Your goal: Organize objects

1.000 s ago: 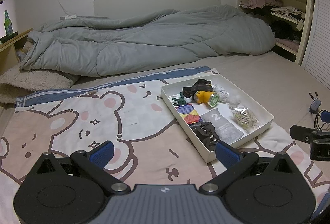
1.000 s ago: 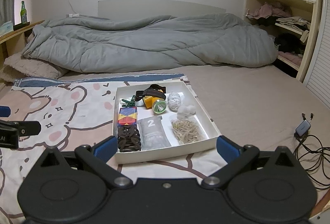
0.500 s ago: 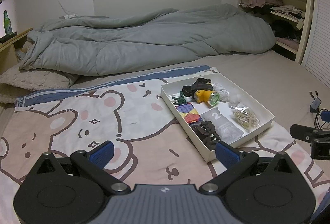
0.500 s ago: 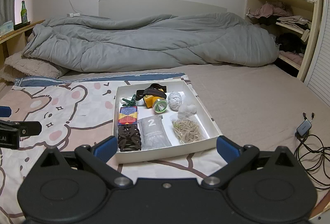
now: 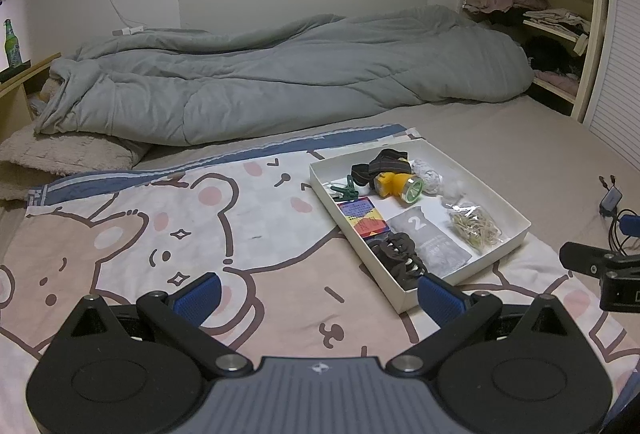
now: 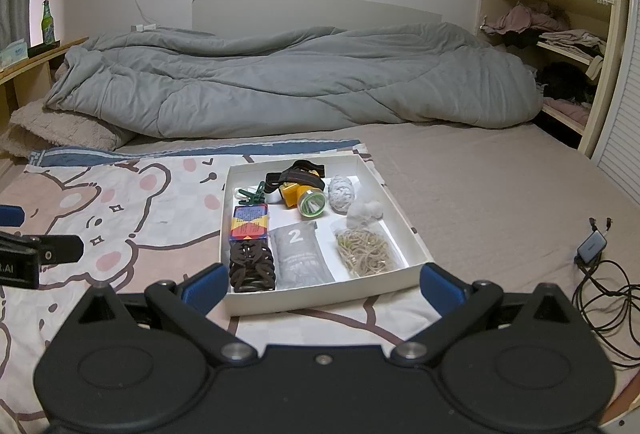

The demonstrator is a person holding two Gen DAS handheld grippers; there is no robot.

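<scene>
Hanging low over the bed, the left gripper (image 5: 318, 294) is held with its two blue fingers wide apart, and nothing is caught between them. A bear blanket (image 5: 160, 234) is seen under it. The right gripper (image 6: 320, 284) is held the same way, with fingers spread wide and nothing gripped. Each gripper can be seen at the edge of the other's view.

Just past the right gripper, a white tray (image 6: 400, 218) is laid on the blanket, with its near wall close to the fingertips but not touched. In the left wrist view the same tray is seen to the right, tilted at an angle.

Many small things are kept inside the tray. At the near left corner, brown hair claws (image 6: 252, 266) are piled. Next to them, a grey pouch (image 6: 300, 254) with a "2" on it is laid flat. At the near right, a bag of rubber bands (image 6: 366, 248) is found. Behind the claws, a colourful box (image 6: 250, 222) is placed. Farther back, green clips (image 6: 252, 194) are seen on the left, a yellow headlamp (image 6: 304, 196) with a dark strap in the middle, and a white string ball (image 6: 342, 192) on the right. Cotton balls (image 6: 366, 212) are tucked between the string and the bands.

Far behind, a grey quilt (image 6: 280, 82) is bunched across the bed. On the right, a cable (image 6: 604, 278) is left on the sheet.
</scene>
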